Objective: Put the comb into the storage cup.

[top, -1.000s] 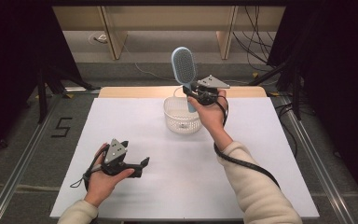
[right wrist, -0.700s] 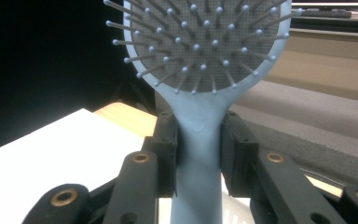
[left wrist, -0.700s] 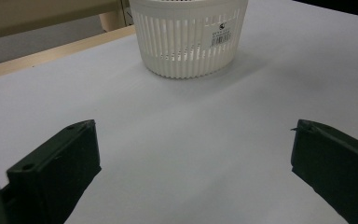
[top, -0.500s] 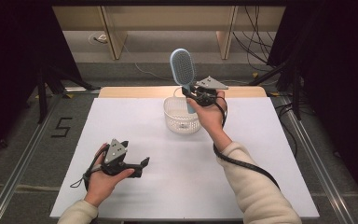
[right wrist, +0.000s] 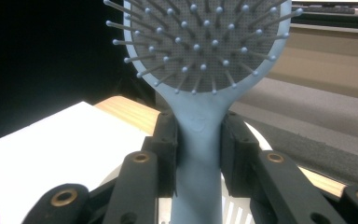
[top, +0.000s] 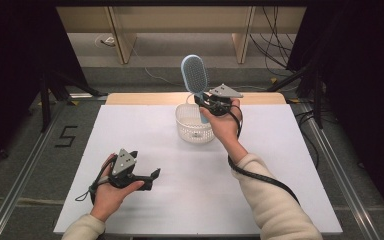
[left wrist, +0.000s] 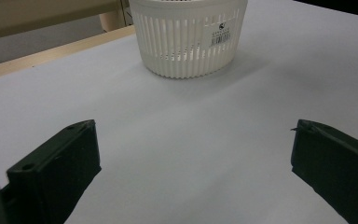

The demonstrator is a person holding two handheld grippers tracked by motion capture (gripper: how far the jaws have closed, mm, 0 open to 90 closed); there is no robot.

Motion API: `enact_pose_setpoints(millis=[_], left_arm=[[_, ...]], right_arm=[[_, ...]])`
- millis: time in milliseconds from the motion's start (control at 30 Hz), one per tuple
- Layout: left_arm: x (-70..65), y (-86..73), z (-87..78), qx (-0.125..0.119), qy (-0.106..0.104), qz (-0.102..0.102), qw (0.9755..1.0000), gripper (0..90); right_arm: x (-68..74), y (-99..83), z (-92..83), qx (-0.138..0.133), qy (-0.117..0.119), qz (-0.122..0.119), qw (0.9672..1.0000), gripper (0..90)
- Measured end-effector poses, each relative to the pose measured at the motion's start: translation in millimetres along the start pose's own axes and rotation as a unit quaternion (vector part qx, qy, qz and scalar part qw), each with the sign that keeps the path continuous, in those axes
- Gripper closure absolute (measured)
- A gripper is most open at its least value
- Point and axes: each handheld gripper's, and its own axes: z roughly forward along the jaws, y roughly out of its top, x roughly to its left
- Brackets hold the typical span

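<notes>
white table, right tongs clamping hairbrush

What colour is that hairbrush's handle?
Light blue; the hairbrush handle shows best in the right gripper view, clamped between the jaws.

Pale blue hairbrush with a grey bristle pad; white slatted basket bearing what looks like a barcode label; black grippers.
</notes>
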Motion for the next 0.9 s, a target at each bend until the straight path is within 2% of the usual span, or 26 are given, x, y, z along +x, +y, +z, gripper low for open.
enact_pose_setpoints(millis=[900], left_arm=[[-0.8, 0.0, 0.4, 0.001, -0.002, 0.0, 1.0, 0.5]], right_arm=[[1.8, -8.5, 3.1, 0.006, -0.001, -0.002, 1.0, 70.6]])
